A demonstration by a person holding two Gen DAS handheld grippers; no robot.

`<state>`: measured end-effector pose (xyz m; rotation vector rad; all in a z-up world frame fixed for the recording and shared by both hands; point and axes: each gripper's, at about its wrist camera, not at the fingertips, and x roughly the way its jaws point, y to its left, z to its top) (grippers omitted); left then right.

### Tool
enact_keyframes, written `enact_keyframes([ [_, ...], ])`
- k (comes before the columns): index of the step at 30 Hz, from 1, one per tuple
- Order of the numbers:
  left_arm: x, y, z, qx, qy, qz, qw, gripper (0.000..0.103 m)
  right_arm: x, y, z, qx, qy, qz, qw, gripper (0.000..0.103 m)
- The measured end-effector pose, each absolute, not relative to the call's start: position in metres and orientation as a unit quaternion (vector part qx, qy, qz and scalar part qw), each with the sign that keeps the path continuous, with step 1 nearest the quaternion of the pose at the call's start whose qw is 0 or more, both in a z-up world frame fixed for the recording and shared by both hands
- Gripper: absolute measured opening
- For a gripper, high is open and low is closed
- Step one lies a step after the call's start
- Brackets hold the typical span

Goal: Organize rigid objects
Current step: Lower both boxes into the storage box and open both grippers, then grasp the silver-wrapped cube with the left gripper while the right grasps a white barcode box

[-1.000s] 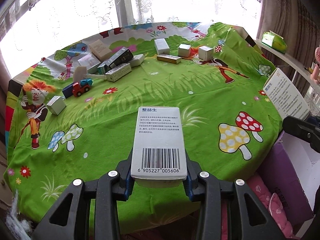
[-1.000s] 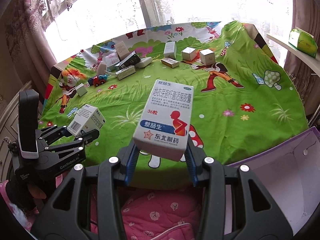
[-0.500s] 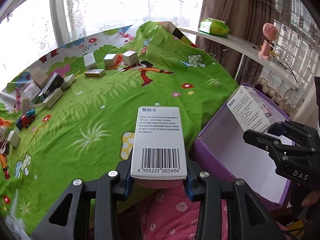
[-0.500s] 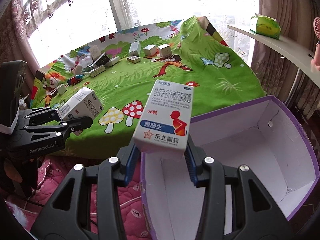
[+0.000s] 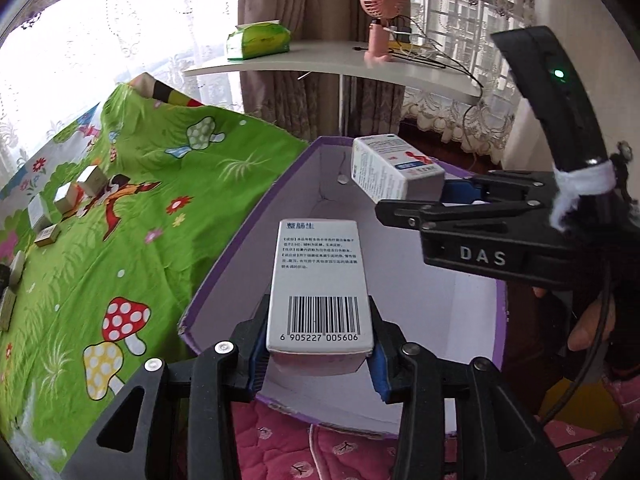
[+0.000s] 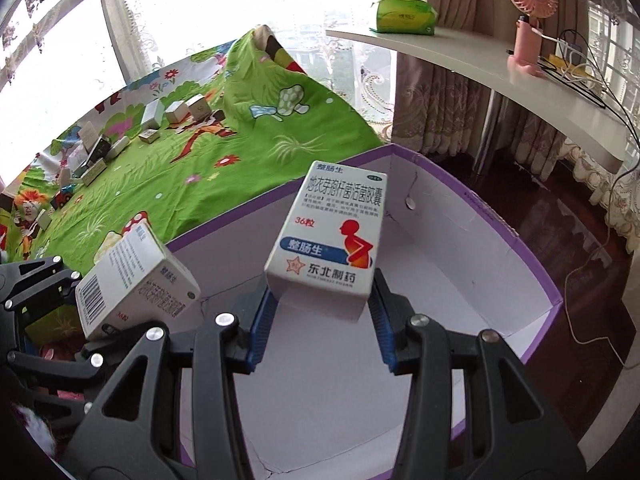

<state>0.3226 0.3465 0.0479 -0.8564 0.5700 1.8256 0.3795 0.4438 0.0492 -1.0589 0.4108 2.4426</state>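
My left gripper (image 5: 318, 354) is shut on a white medicine box with a barcode (image 5: 318, 284), held above the open purple box (image 5: 240, 232) with a white inside. My right gripper (image 6: 320, 326) is shut on a second white medicine box (image 6: 334, 228) with a red figure, also above the purple box (image 6: 520, 240). Each gripper shows in the other's view: the right one (image 5: 444, 196) with its box (image 5: 394, 174) at the right, the left one (image 6: 86, 322) with its box (image 6: 136, 280) at the left. The purple box looks empty inside.
The table with the green cartoon cloth (image 5: 120, 208) lies left of the purple box; several small boxes (image 6: 176, 114) and a toy car (image 6: 64, 196) sit at its far side. A white shelf (image 6: 500, 84) holds a pink fan (image 6: 530, 12) and a green tissue pack (image 6: 404, 14).
Both grippers have swung right from over the table to above the purple box, each still holding its medicine box.
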Motion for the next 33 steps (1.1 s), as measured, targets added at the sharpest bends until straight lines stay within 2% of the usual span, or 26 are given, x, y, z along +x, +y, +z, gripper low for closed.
enact_keyframes([
  [1,0.324,0.345,0.048,-0.353,0.231,0.752,0.507,0.061,0.38,0.447,0.05,-0.388,0.144,0.879,0.238,0.058],
  [2,0.323,0.341,0.05,-0.349,0.22,0.754,0.512,0.07,0.38,0.45,0.051,-0.386,0.138,0.876,0.254,0.067],
  [3,0.319,0.333,0.051,-0.346,0.204,0.758,0.513,0.072,0.38,0.451,0.054,-0.381,0.133,0.875,0.266,0.074],
  [5,0.303,0.316,0.052,-0.351,0.175,0.77,0.503,0.079,0.374,0.447,0.06,-0.374,0.136,0.879,0.264,0.077],
  [7,0.279,0.291,0.049,-0.359,0.153,0.794,0.467,0.082,0.359,0.435,0.065,-0.373,0.137,0.887,0.235,0.079],
  [15,0.153,0.126,0.036,-0.4,0.057,0.894,0.195,0.084,0.272,0.331,0.063,-0.405,0.055,0.907,0.097,0.079],
  [20,0.077,0.007,0.024,-0.425,-0.046,0.904,-0.002,0.084,0.217,0.272,0.048,-0.424,0.001,0.905,0.033,0.079],
  [23,0.045,-0.036,0.026,-0.395,-0.028,0.915,-0.08,0.084,0.192,0.249,0.041,-0.432,-0.012,0.901,0.011,0.079],
  [28,-0.014,-0.08,0.011,-0.44,-0.012,0.895,-0.068,0.084,0.17,0.226,0.036,-0.441,-0.006,0.897,-0.017,0.079],
  [33,-0.048,-0.081,-0.002,-0.452,0.028,0.891,-0.016,0.084,0.132,0.204,0.027,-0.453,0.003,0.891,-0.033,0.079],
])
